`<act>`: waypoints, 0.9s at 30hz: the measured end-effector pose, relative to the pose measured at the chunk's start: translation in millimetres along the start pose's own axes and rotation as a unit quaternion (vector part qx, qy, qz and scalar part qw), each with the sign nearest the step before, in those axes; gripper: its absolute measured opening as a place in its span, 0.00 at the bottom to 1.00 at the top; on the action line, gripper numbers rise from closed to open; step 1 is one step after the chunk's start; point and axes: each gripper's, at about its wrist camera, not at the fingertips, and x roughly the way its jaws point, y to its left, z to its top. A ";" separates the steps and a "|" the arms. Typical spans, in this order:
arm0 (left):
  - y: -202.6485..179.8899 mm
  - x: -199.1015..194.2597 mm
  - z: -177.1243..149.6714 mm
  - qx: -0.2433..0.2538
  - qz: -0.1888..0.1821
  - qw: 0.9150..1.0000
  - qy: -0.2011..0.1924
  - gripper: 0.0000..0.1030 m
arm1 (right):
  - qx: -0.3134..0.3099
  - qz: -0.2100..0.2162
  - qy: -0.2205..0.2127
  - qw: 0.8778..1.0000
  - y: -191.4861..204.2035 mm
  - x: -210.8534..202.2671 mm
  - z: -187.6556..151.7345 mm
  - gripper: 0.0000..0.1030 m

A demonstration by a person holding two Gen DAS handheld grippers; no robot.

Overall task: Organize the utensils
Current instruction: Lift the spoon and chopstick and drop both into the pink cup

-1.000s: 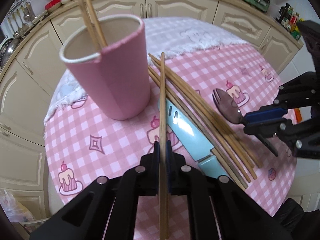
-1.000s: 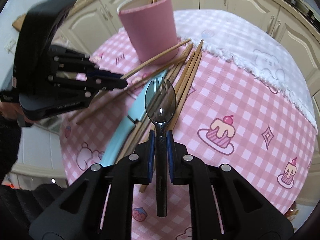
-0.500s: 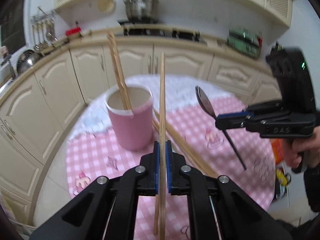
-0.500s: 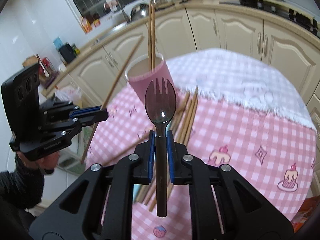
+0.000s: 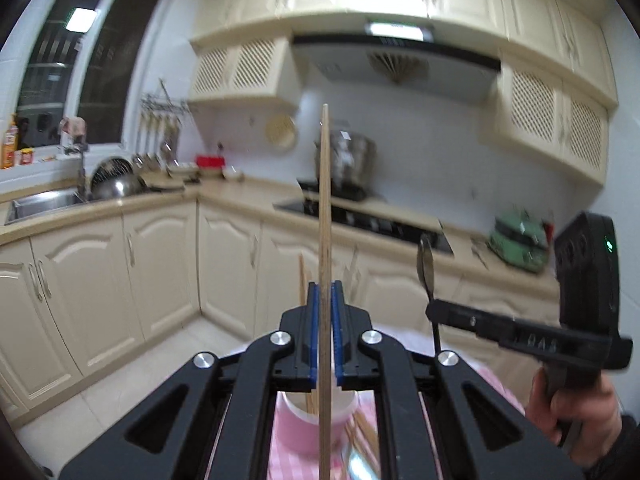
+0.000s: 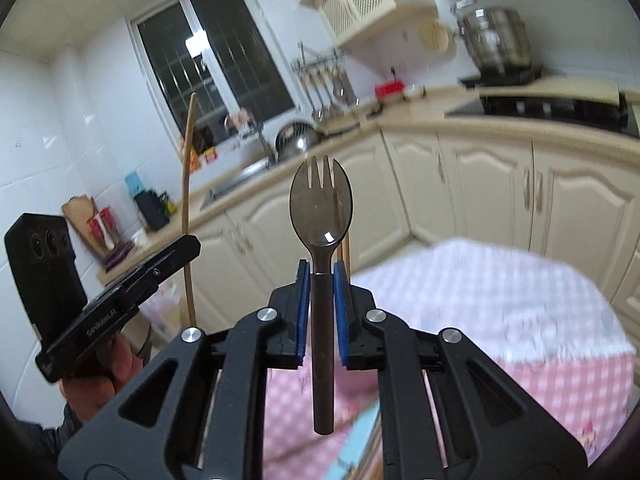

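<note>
My left gripper [image 5: 325, 292] is shut on a single wooden chopstick [image 5: 325, 208] that stands upright, high above the table. Below it, between the gripper arms, the pink cup [image 5: 312, 420] shows with chopsticks standing in it. My right gripper [image 6: 321, 276] is shut on the dark handle of a brown spork [image 6: 321, 208], its tines pointing up. Each gripper appears in the other's view: the right gripper [image 5: 434, 312] with the spork at right, the left gripper [image 6: 188, 246] with the chopstick [image 6: 186, 184] at left. Both are held by hands.
The pink checked tablecloth [image 6: 520, 320] with a white cloth over its far side lies below. A light blue knife [image 6: 360, 448] and loose chopsticks [image 5: 360, 436] lie on it. Cream kitchen cabinets [image 5: 120, 280], a sink and a stove ring the room.
Both grippers have risen and tilted up from looking down at the table to looking across the kitchen. The chopstick and spork came up with them; the cup has dropped to the bottom of the view.
</note>
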 end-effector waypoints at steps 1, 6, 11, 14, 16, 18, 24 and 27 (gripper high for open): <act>0.4 2.3 3.3 -0.002 0.003 1.000 -0.009 0.05 | -0.003 -0.004 -0.011 1.000 2.8 3.8 5.1 0.11; -2.5 27.6 15.7 -0.014 0.017 0.998 -0.053 0.05 | -0.013 -0.015 -0.044 0.999 6.9 26.2 17.2 0.11; -2.6 57.3 11.3 -0.025 0.024 0.997 -0.064 0.06 | -0.013 -0.020 -0.048 0.999 1.6 50.3 14.0 0.12; 1.6 71.0 0.6 -0.033 0.026 0.997 -0.058 0.06 | -0.009 -0.022 -0.044 0.999 -4.7 59.8 8.8 0.12; 4.1 78.3 -7.4 -0.036 0.030 0.998 -0.052 0.06 | -0.005 -0.023 -0.038 0.999 -9.1 66.6 4.2 0.12; 8.2 84.4 -14.2 -0.039 0.031 0.998 -0.045 0.06 | -0.001 -0.025 -0.033 0.999 -13.6 74.1 1.8 0.12; 17.2 100.3 -35.1 -0.045 0.040 0.998 -0.023 0.06 | 0.010 -0.025 -0.006 1.000 -23.3 89.3 -12.1 0.12; 18.4 101.4 -41.2 -0.041 0.039 0.998 -0.009 0.10 | 0.022 -0.022 0.012 0.999 -29.0 90.2 -16.6 0.14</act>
